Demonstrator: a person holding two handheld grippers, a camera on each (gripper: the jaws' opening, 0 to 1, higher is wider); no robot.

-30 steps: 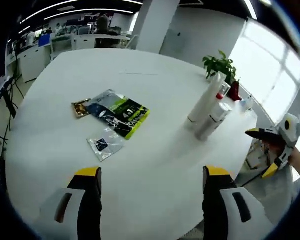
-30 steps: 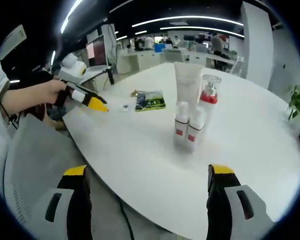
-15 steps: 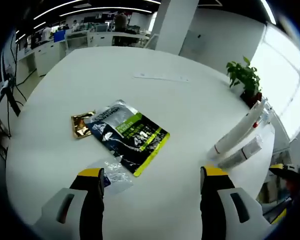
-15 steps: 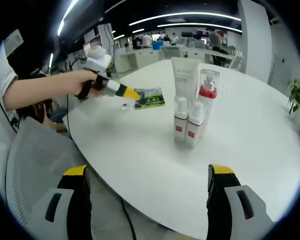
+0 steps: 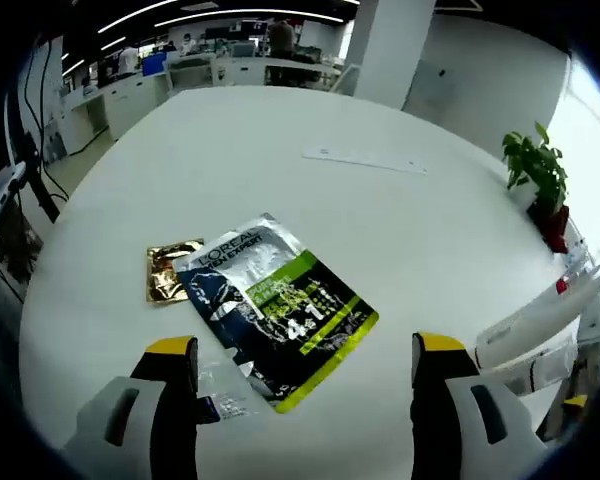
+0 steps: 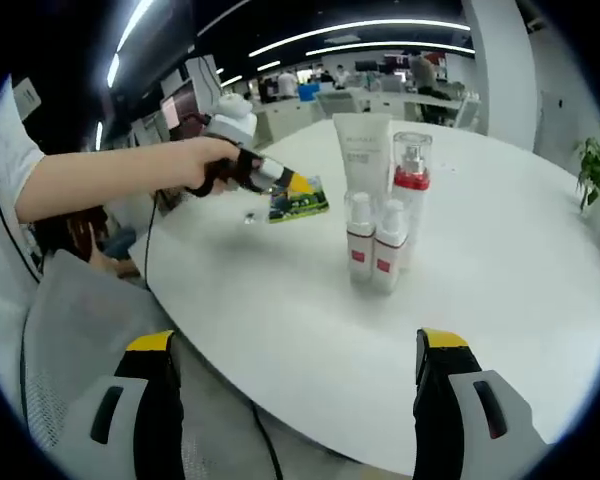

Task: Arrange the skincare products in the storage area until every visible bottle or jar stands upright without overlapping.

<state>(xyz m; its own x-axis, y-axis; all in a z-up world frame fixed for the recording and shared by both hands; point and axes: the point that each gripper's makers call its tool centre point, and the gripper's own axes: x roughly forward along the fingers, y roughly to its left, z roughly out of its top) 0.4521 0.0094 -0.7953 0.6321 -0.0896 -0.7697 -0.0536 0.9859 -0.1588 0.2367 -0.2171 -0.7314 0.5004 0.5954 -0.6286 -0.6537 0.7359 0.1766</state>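
Note:
On the round white table (image 6: 500, 300), a white tube (image 6: 365, 150), a clear pump bottle with a red collar (image 6: 412, 185) and two small white bottles with red labels (image 6: 360, 240) (image 6: 388, 252) stand upright, huddled together. The same group shows at the right edge as the bottles (image 5: 545, 325). My left gripper (image 5: 302, 350) is open low over a black-and-green sachet (image 5: 280, 310), a gold sachet (image 5: 170, 272) and a small clear sachet (image 5: 225, 392). A hand holds that left gripper (image 6: 298, 184) over the green sachet (image 6: 305, 203). My right gripper (image 6: 295, 345) is open, off the table's near edge.
A potted plant (image 5: 538, 168) stands at the table's far side, and a thin white strip (image 5: 365, 158) lies flat beyond the sachets. A grey chair (image 6: 70, 350) sits beside the table edge. Office desks and people fill the background.
The left gripper has moved away from the bottles to above the sachets, which now loom larger between its jaws. The right gripper has barely shifted. The bottles have not moved.

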